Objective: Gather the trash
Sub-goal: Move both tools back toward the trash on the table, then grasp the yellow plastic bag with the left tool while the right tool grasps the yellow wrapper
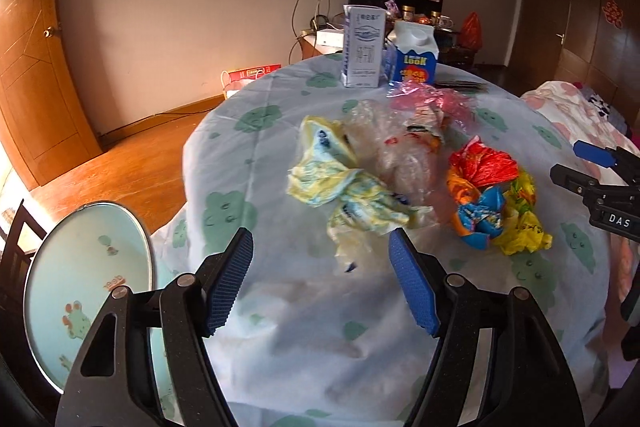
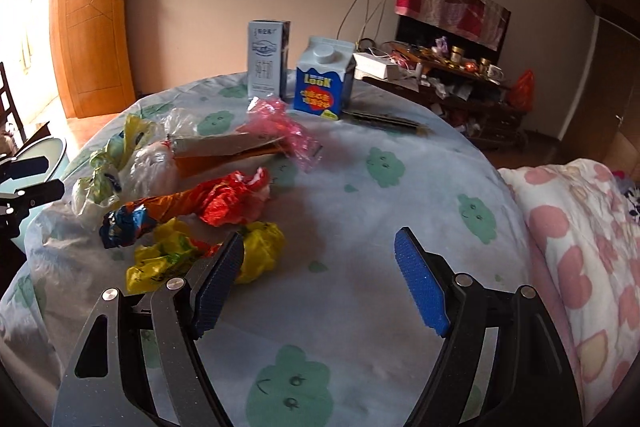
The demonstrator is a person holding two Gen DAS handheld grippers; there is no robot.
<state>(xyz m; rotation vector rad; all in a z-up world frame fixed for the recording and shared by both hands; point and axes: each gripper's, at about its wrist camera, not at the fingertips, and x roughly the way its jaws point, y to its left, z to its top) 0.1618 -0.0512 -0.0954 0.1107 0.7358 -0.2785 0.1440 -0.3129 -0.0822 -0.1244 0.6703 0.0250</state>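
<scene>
Both claws gape empty: left claw (image 1: 320, 275) before yellow wrapper (image 1: 352, 195), right claw (image 2: 320, 279) beside yellow bag (image 2: 176, 255) on bench (image 2: 360, 195).

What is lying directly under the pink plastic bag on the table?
Under the pink plastic bag lies a flat grey cardboard piece with an orange layer below it. Its far end is covered by the bag, so that part cannot be seen.

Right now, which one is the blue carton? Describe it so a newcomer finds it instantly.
Start at the round table under the cloud-print cloth and look to its far edge, where two cartons stand side by side. The blue carton is the shorter one on the right, with a sloped white top, a round white cap and yellow "LOOK" lettering. Its neighbour, the pale box, is taller, flat-topped and capless.
</scene>
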